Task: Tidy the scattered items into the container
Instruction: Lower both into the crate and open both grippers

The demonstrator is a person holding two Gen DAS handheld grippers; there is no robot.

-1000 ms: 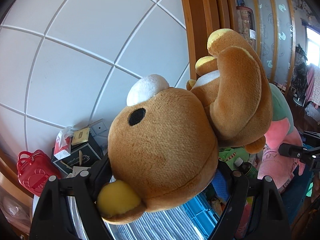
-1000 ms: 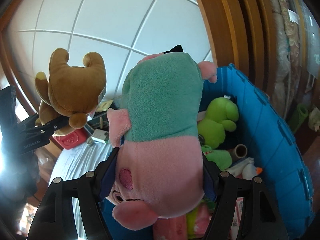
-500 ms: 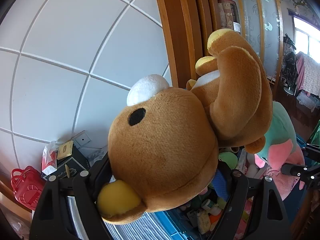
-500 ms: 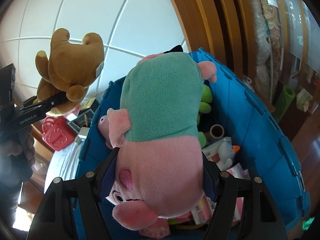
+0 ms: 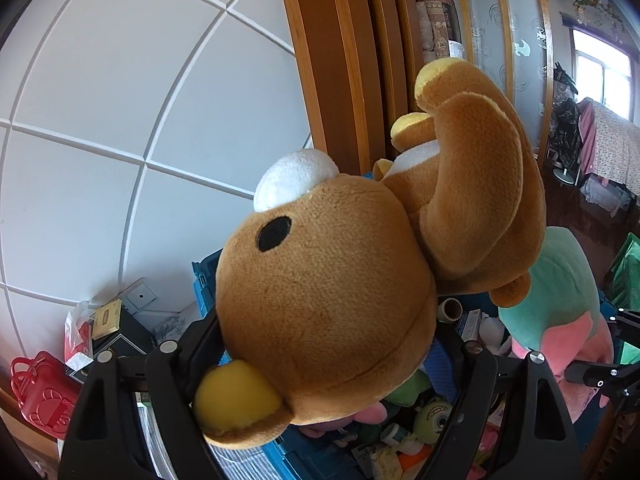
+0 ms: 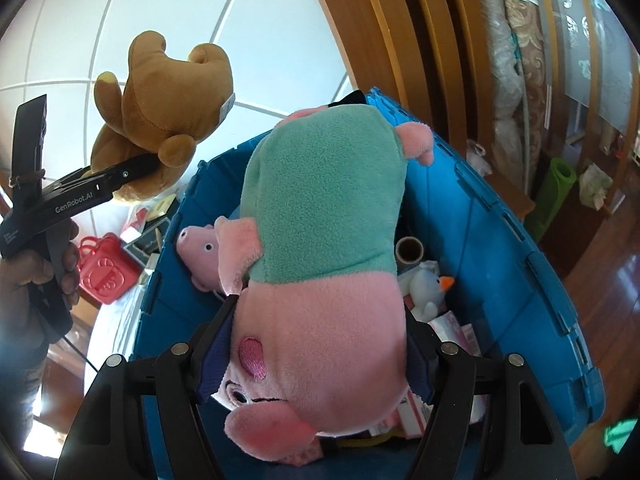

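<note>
My left gripper (image 5: 324, 344) is shut on a brown plush bear (image 5: 332, 300), held by the head in the air near the left rim of the blue bin (image 6: 520, 280). The bear also shows in the right wrist view (image 6: 160, 120) with the left gripper (image 6: 132, 172) clamped on it. My right gripper (image 6: 320, 344) is shut on a pink plush pig in a green dress (image 6: 320, 240), held over the bin's inside. The pig also shows in the left wrist view (image 5: 560, 304). The bin holds several toys.
Inside the bin lie a small pink pig plush (image 6: 200, 252), a white duck toy (image 6: 430, 288), a cardboard tube (image 6: 409, 250) and green plush toys (image 5: 432, 420). A red plastic basket (image 6: 102, 276) and dark boxes (image 5: 116, 336) sit left of the bin. White panelled wall and wooden frame stand behind.
Both grippers have moved towards and over the blue bin with their plush toys; the bin now fills more of both views. Both grips are unchanged.
</note>
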